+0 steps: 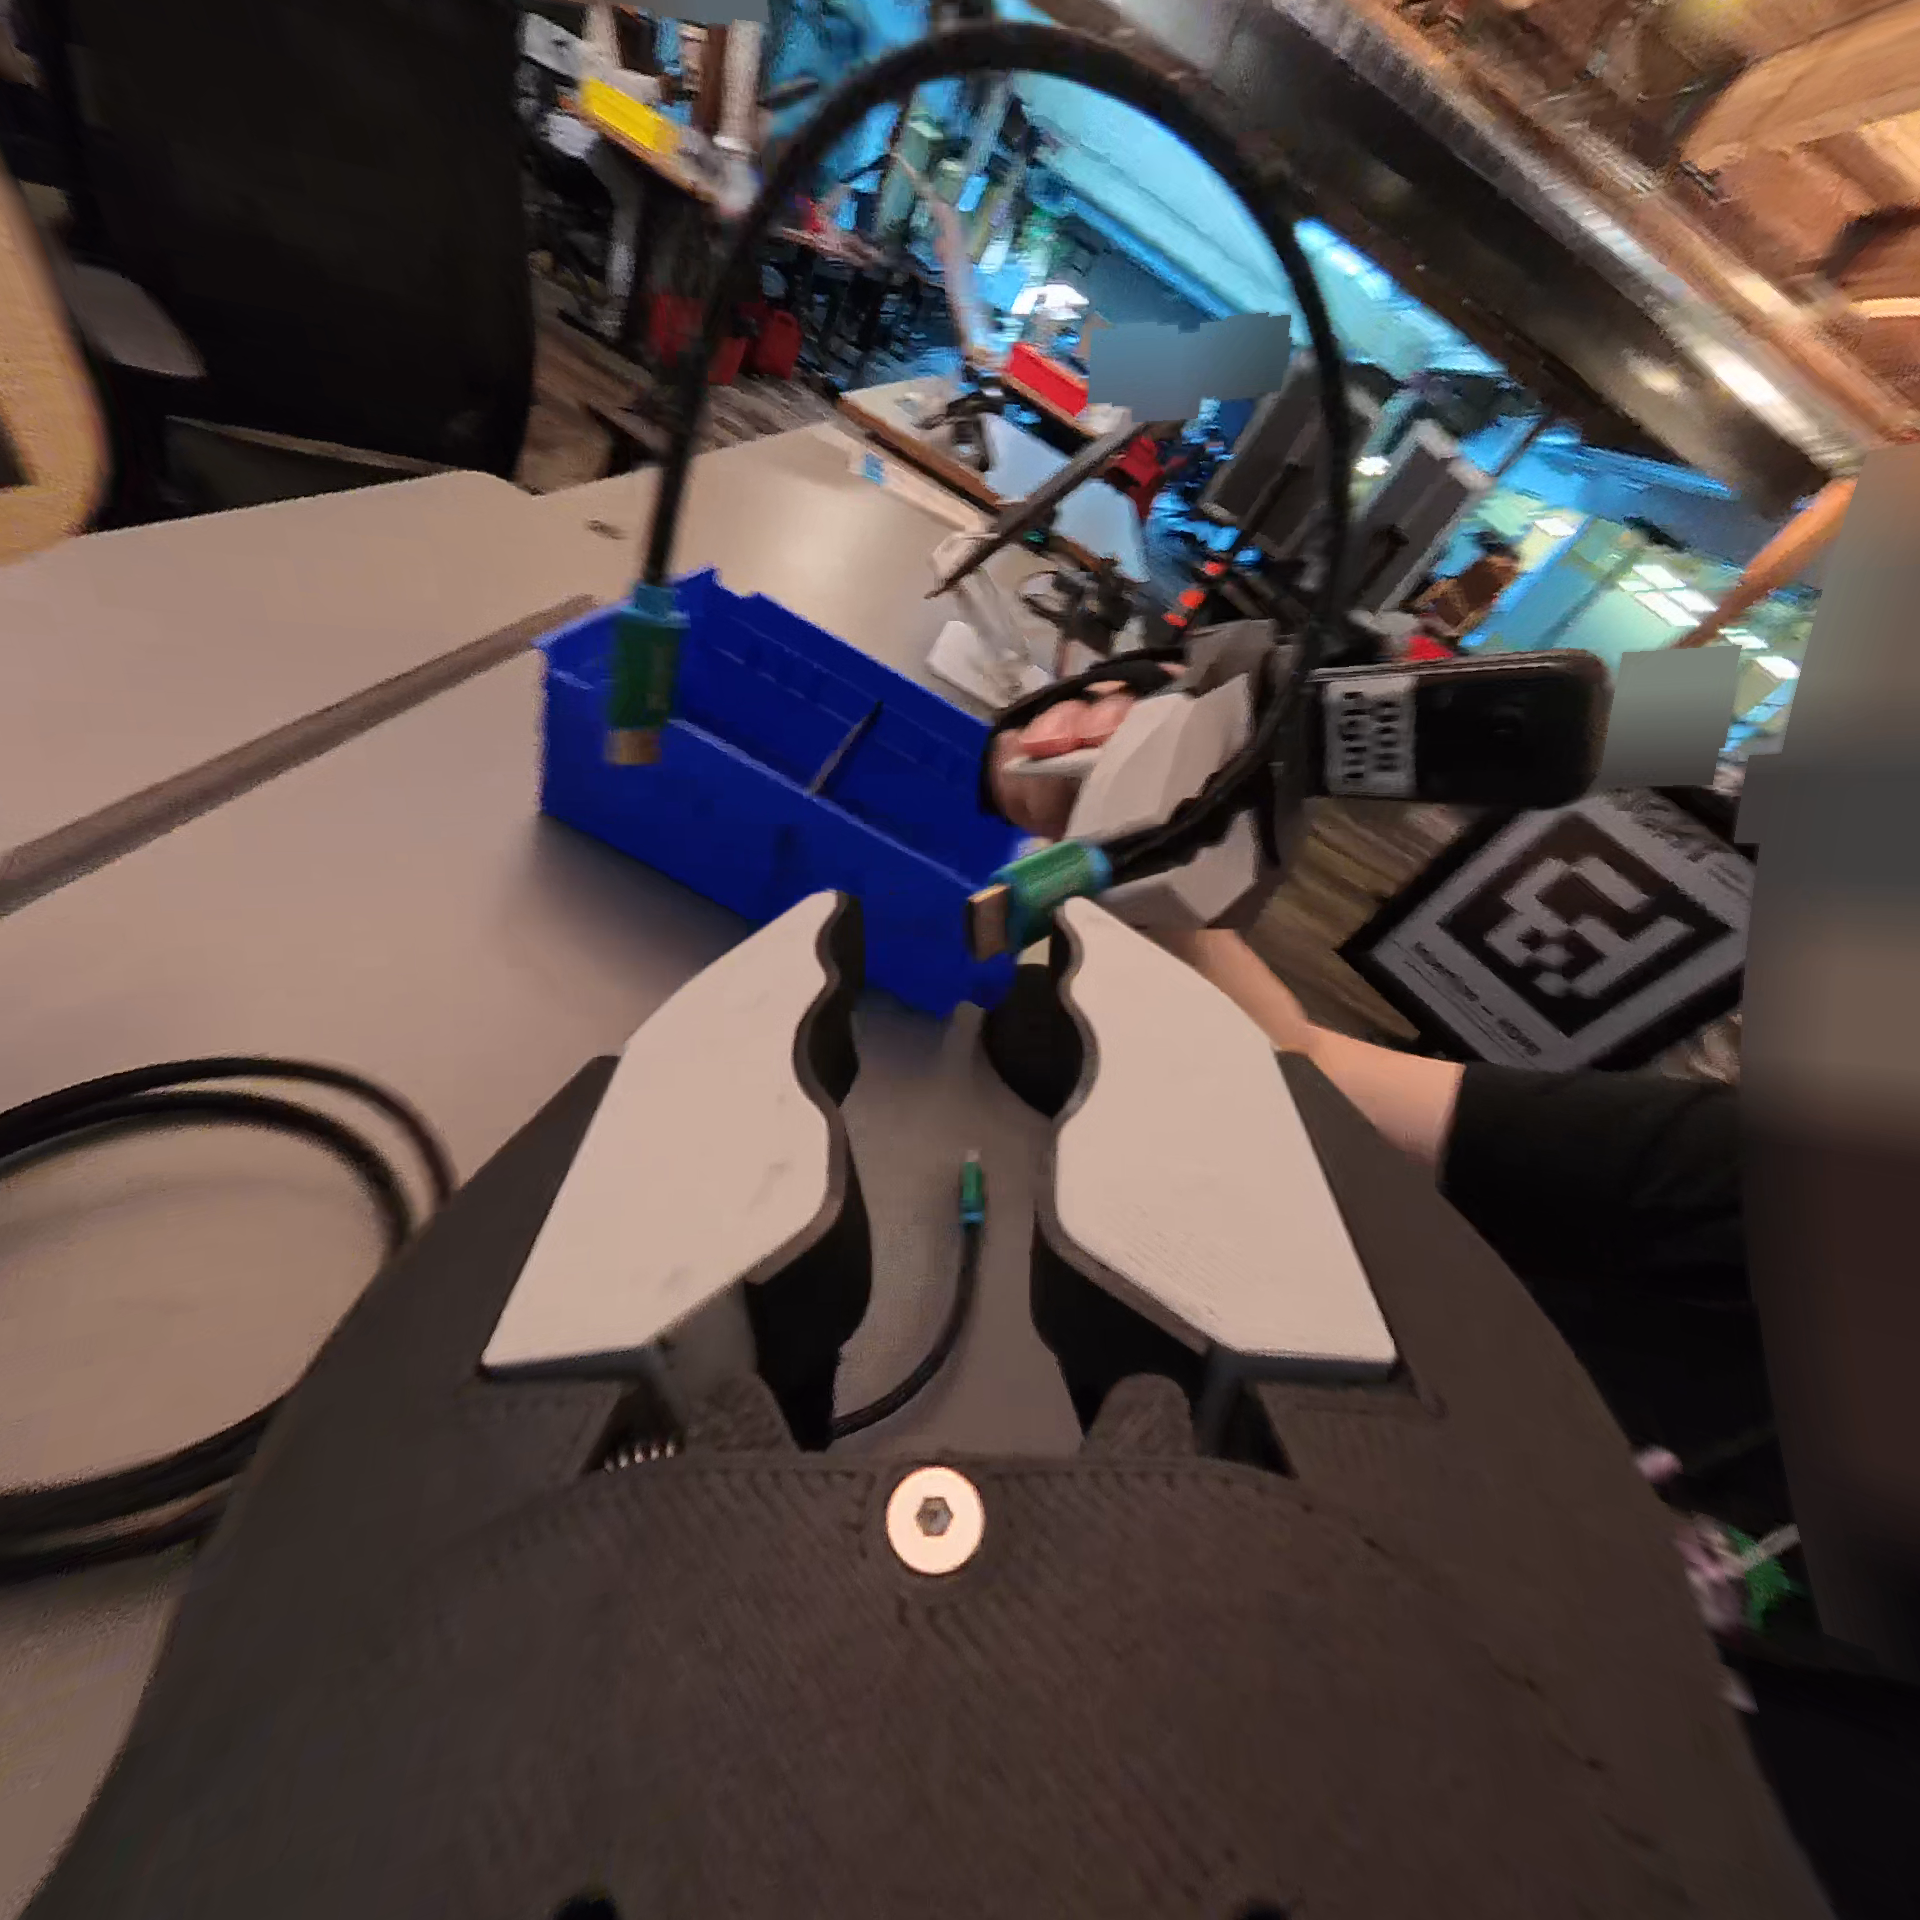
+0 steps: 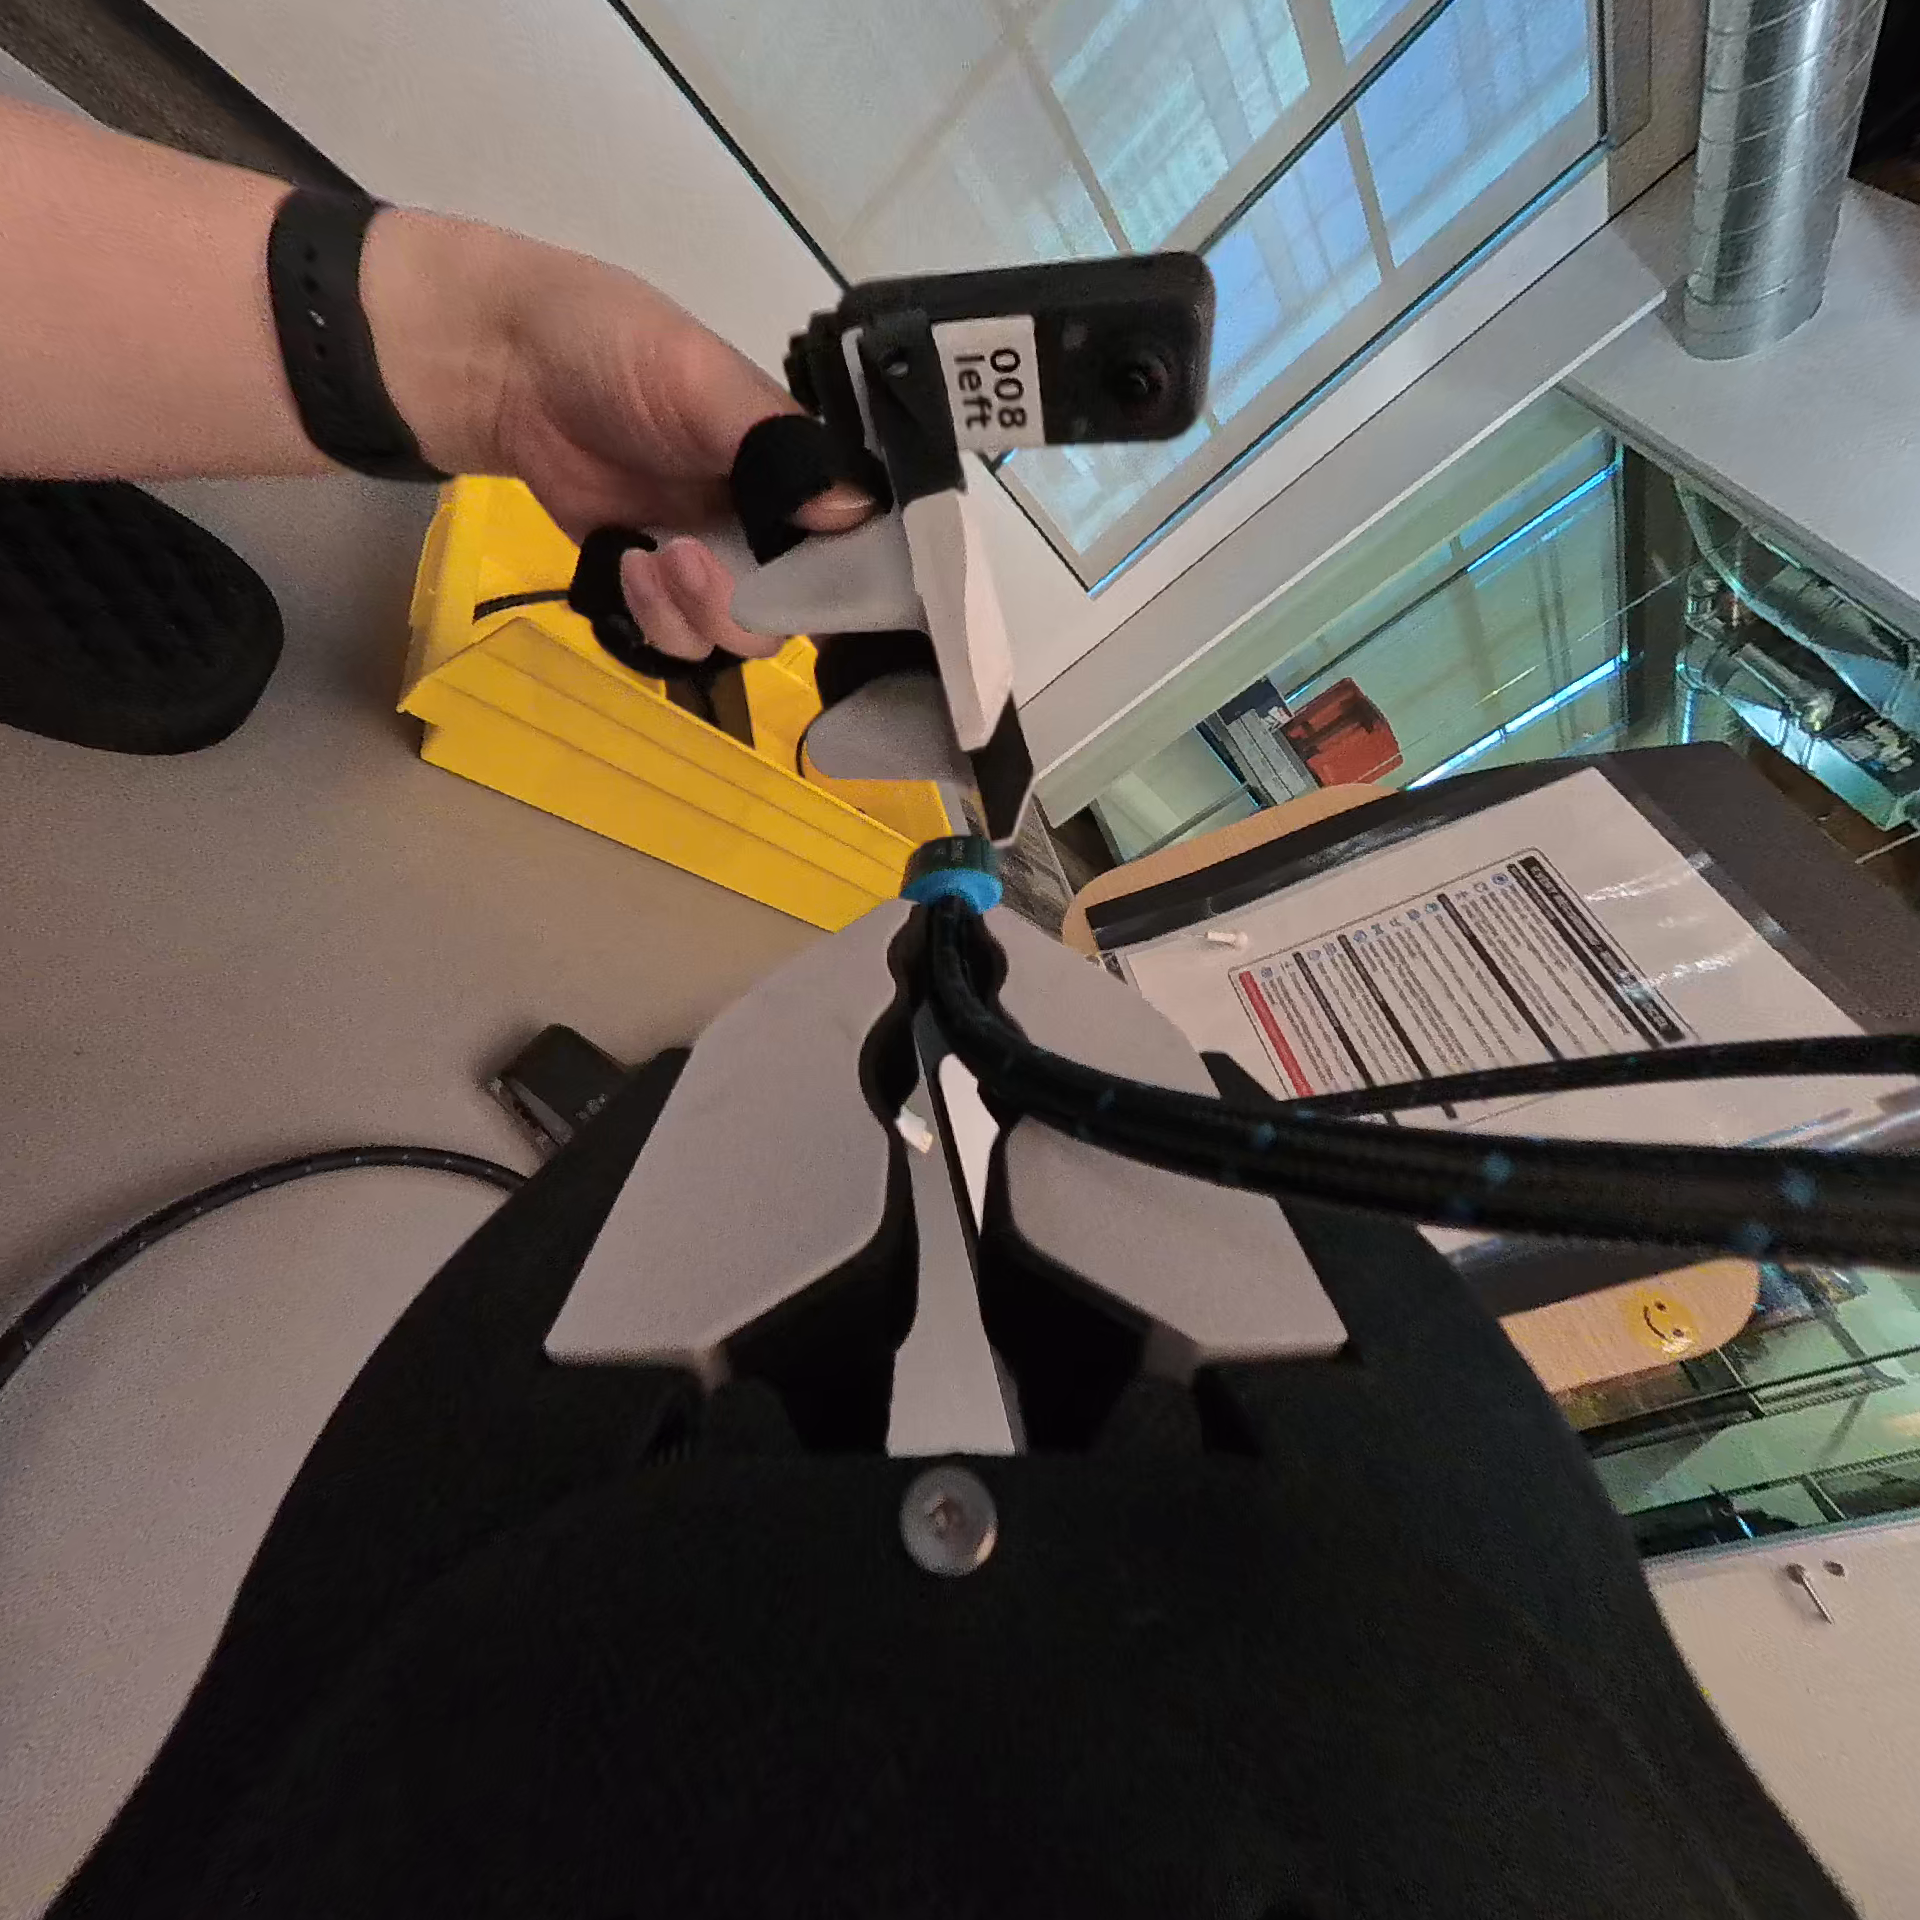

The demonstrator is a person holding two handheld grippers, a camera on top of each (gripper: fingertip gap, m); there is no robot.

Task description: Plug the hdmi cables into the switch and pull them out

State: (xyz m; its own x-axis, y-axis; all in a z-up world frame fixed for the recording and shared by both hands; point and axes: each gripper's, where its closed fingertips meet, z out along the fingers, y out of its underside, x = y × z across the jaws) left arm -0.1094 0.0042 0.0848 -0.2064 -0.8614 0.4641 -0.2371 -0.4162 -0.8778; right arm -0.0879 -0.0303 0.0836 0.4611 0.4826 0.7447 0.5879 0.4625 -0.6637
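My right gripper [image 2: 940,940] is shut on a black braided HDMI cable [image 2: 1299,1143] just behind its plug, whose blue collar [image 2: 951,873] sticks out past the fingertips. In the left wrist view the same green plug [image 1: 1029,883] points at my left gripper [image 1: 956,925], which is open and empty right in front of it. The cable [image 1: 1039,62] arches overhead and its other green plug [image 1: 644,675] hangs over a blue bin [image 1: 790,821]. A small black box, probably the switch [image 2: 561,1081], lies on the table. A second cable's plug [image 1: 971,1195] lies on the table under my left gripper.
A coil of black cable [image 1: 208,1195] lies on the grey table at the left. A yellow bin [image 2: 644,748] stands behind the left gripper's hand [image 2: 582,395]. A board with a black-and-white marker [image 1: 1579,925] is at the right. A printed sheet [image 2: 1455,997] lies beyond the table edge. Left tips to right tips: about 5 centimeters.
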